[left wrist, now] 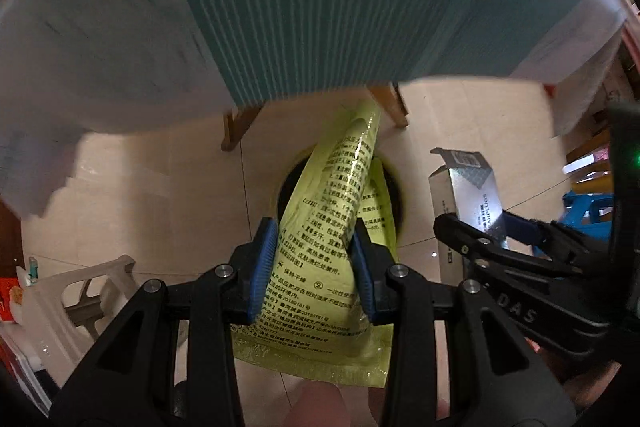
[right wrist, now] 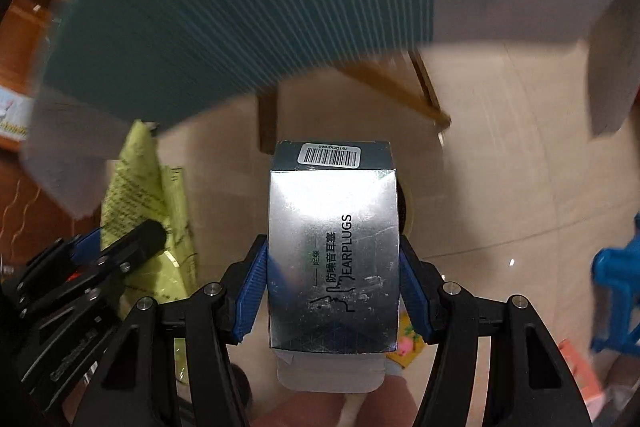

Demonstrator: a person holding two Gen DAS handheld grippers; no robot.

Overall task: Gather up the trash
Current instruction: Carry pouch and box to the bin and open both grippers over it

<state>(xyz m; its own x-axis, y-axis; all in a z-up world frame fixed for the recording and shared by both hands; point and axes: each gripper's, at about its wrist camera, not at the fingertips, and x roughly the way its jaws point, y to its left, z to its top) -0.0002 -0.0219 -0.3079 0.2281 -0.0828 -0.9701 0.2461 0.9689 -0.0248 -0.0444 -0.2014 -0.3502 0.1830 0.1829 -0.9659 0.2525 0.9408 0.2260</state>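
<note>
While both of my arms are pointing steeply down at the beige tiled floor [left wrist: 160, 195], I am carrying two pieces of trash. My left hand-held gripper [left wrist: 316, 263] is clamping a crumpled yellow-green plastic sachet printed with black Chinese text [left wrist: 340, 211]; its blue pads [left wrist: 262, 267] are pressing on both sides of the sachet. My right hand-held gripper [right wrist: 334, 291] is squeezing a silver cardboard box with a dark patterned edge [right wrist: 334, 247] across its width, and the box's white end flap is hanging open near my hand.

Directly beyond the sachet in the left view I am seeing a round dark opening with a pale yellowish rim [left wrist: 296, 183] on the floor, which I am taking to be the waste bin. The box is being held just to its right. Above both, the edge of a bench under a teal ribbed mat [left wrist: 320, 7] and its wooden legs [left wrist: 236, 129] are blurring past.

So I am judging this to be the drop-off step. The next move is calling for me to centre each item over that opening and spread the jaws; the limp sachet may cling to a pad, and the box needs shifting leftward first.

The box is reading "EARPLUGS", with Chinese characters alongside and a barcode sticker [right wrist: 330, 155] whose small print looks like "natomgreen". The sachet's fine print is too small for me to read reliably.
</note>
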